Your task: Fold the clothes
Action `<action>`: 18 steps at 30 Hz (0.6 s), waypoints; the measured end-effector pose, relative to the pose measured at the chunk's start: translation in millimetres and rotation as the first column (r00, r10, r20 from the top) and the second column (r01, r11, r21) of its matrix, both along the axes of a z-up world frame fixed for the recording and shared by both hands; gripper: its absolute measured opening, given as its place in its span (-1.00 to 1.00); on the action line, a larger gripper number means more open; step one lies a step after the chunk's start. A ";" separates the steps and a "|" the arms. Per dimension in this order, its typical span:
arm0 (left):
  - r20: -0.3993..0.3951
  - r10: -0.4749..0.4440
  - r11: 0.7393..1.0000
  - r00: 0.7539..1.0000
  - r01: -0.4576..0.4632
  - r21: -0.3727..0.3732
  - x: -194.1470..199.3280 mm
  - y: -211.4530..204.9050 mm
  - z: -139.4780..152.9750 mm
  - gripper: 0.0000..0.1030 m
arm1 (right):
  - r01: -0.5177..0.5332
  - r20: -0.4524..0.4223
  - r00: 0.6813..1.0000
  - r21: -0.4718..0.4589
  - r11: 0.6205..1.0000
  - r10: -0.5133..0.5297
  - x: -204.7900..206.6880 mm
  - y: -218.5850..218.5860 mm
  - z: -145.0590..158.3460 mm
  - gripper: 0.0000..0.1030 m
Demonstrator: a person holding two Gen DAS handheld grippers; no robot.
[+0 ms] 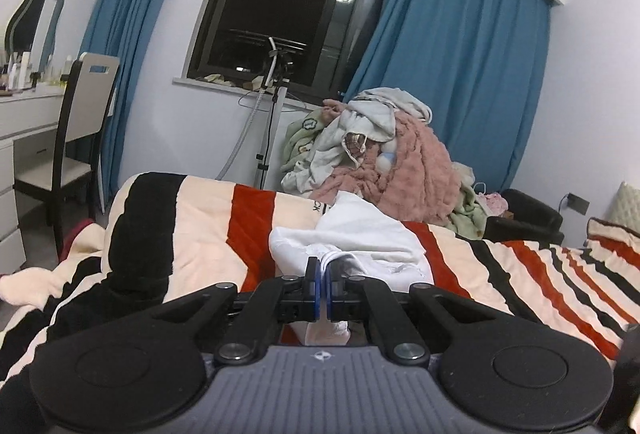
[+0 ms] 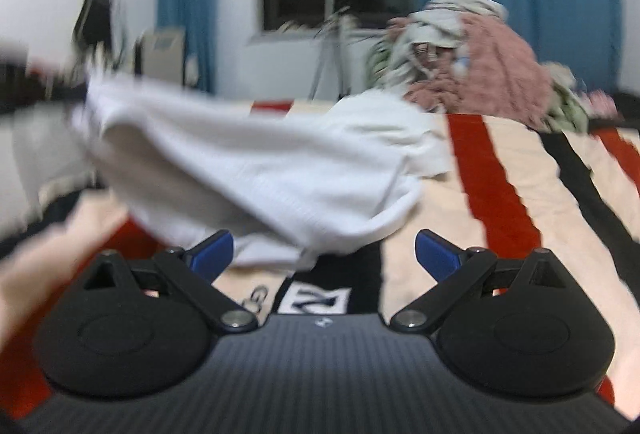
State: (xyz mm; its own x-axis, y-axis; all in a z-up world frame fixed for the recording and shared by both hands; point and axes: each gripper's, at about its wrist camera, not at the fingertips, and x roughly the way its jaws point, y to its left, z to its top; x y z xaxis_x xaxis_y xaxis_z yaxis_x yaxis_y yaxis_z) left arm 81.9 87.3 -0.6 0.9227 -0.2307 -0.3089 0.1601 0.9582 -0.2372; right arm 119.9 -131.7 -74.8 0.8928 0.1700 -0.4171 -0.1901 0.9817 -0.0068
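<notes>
left gripper (image 1: 323,270) clamped on white garment (image 1: 360,234) edge, lifting it off striped bed (image 1: 192,210) to spread | right gripper (image 2: 324,248) spread wide beneath the hem (blurred), likely seeking a corner

Left tongs (image 1: 323,266) are pinched together; right tongs (image 2: 325,254) are spread wide apart.

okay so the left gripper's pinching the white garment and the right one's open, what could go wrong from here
1. The left gripper pinches only a thin edge of the white garment; a tug could probably pull it free.
2. The right gripper is open and holds nothing, so the garment hangs from one side and may bunch on the striped blanket.
3. The right wrist view is motion-blurred, so a grab now could miss the hem.
</notes>
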 end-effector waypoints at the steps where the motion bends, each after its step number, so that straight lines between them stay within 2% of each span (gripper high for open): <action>1: -0.001 0.006 1.000 1.000 -0.006 0.001 0.5 1.6 -2.0 -0.95 | -0.011 -0.004 1.000 -0.024 1.000 0.010 8.3 7.0 -4.8 0.92; 5: -0.034 0.026 0.999 0.999 -0.026 -0.023 8.2 5.9 -10.4 -0.95 | 0.031 -0.007 1.000 0.000 1.000 -0.031 39.8 13.4 -15.7 0.92; 8: -0.049 0.040 0.999 0.998 -0.040 -0.014 14.0 5.0 -16.5 -0.95 | 0.120 0.015 0.992 0.141 0.983 -0.123 57.5 -5.8 -16.8 0.92; 12: -0.055 0.039 0.999 0.998 -0.040 -0.021 21.6 -1.3 -21.9 -0.95 | 0.229 0.076 0.962 0.294 0.928 -0.261 60.6 -38.9 -9.6 0.92; 15: -0.009 0.035 0.999 0.999 -0.035 -0.006 23.3 -9.8 -20.6 -0.95 | 0.328 -0.006 0.939 0.310 0.892 -0.344 73.4 -57.9 -12.9 0.92; 18: 0.012 0.037 0.999 0.999 -0.037 -0.011 22.0 -14.5 -19.3 -0.95 | 0.410 -0.144 0.912 0.283 0.867 -0.384 85.6 -71.8 -29.5 0.92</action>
